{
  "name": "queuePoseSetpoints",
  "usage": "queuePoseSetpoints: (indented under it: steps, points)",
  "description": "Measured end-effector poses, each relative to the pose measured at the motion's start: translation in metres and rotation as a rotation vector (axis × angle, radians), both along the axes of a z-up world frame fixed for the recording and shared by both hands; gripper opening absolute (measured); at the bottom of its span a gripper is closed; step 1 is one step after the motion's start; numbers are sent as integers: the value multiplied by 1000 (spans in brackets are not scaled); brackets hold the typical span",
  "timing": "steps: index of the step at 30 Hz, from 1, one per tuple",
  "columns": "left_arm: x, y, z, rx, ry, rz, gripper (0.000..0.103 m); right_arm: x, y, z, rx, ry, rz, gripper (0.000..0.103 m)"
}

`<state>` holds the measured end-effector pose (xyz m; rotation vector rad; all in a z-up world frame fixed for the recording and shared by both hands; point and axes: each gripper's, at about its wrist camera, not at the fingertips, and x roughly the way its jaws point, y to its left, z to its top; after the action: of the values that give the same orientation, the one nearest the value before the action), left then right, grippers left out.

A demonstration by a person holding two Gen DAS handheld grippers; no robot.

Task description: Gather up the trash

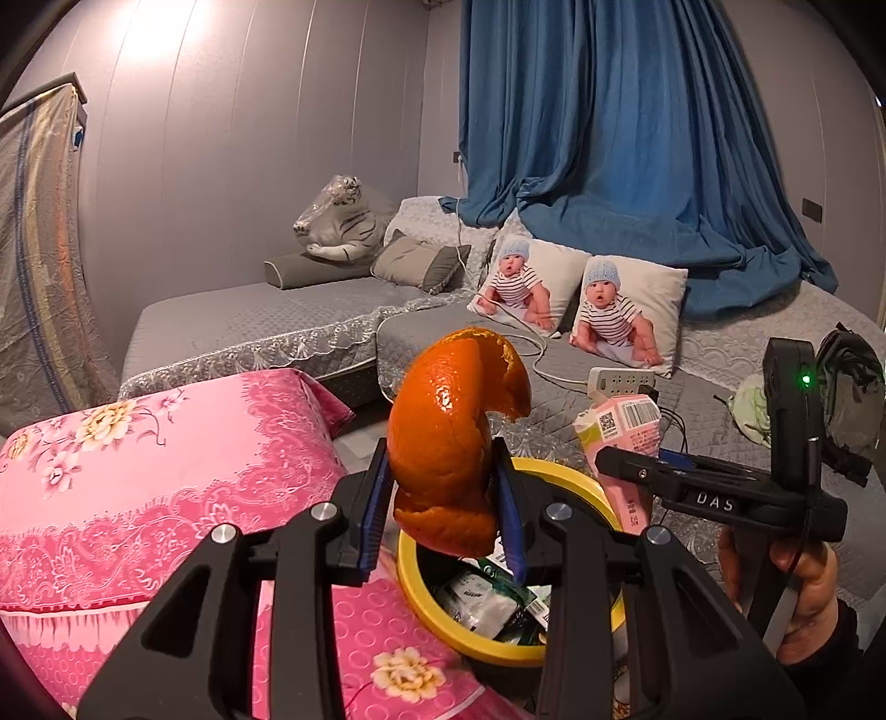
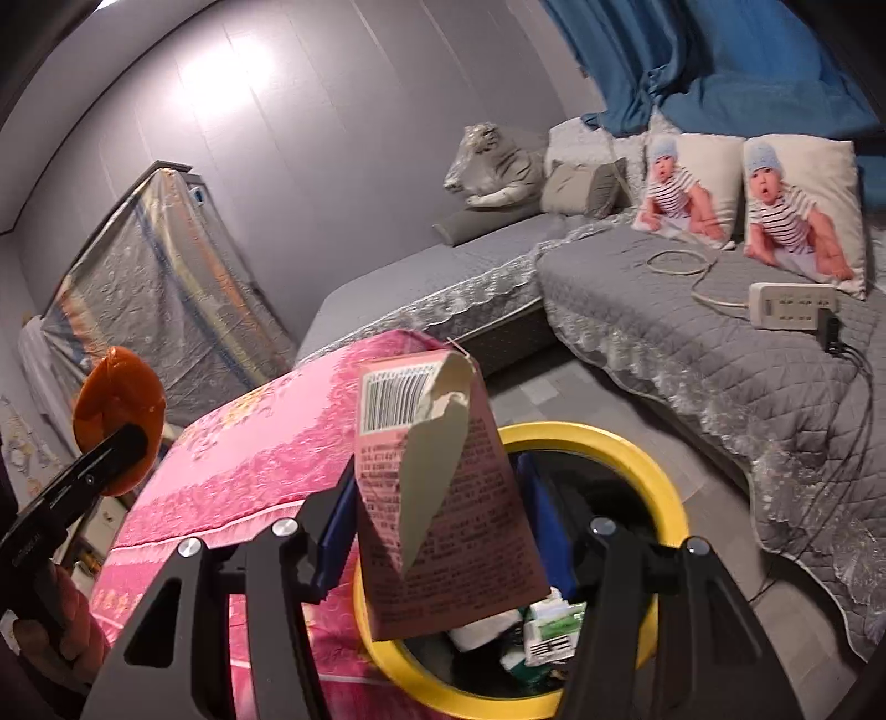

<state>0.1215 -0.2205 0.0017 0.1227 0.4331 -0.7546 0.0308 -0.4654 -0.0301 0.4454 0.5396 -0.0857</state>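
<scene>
Orange peel point(image 1: 448, 437); pink carton point(image 2: 443, 498); yellow-rimmed bin point(image 2: 653, 476); pink floral cover point(image 1: 166, 471).

Pale grey panelled walls point(image 1: 232, 138) fill the upper left, lit by a bright glare. A blue curtain point(image 1: 620, 127) hangs upper right over a grey quilted sofa point(image 1: 288, 315) spanning mid-frame. A pink floral cover point(image 1: 166, 476) occupies the lower left; grey floor tiles point(image 2: 531, 396) show at centre.

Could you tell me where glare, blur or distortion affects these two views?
Left wrist view: a bright glare patch on the wall, a small highlight on the peel, fisheye bending at the edges. Right wrist view: similar wall glare, the peel at the left rim soft and blurred, the carton sharp, the bin rim curved.
</scene>
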Motion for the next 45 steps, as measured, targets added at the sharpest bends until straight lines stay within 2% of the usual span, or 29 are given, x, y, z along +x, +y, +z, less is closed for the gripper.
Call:
queuePoseSetpoints:
  steps: [9,15,22,25,26,27,32,34,35,38,42,45]
  points:
    - [8,-24,-13,12,18,-26,32,2,-16,-15,16,19,-22,53]
    - [22,-46,-33,50,34,-21,34,11,-24,-31,12,76,-81,53]
    - [58,-77,-77,109,173,-38,35,19,-33,-49,42,128,-130,54]
    - [66,-78,-82,98,202,-34,38,17,-36,-44,21,122,-167,59]
    - [66,-73,-81,88,204,-21,48,15,-37,-43,10,120,-186,61]
    - [68,-69,-78,77,203,-7,64,14,-38,-40,-5,120,-205,62]
    - [74,-29,-52,-11,174,78,91,4,-38,-23,-50,108,-267,75]
    - [72,-7,-41,-48,153,104,94,2,-31,-19,-72,107,-265,84]
    - [71,2,-37,-56,140,117,95,2,-27,-17,-84,107,-265,85]
    - [65,34,-23,-52,81,205,95,5,-11,-13,-125,112,-246,93]
    - [52,80,-11,-31,-4,321,95,7,16,-4,-122,72,-184,95]
    - [30,124,-5,-41,-86,384,95,6,45,5,-160,29,-123,95]
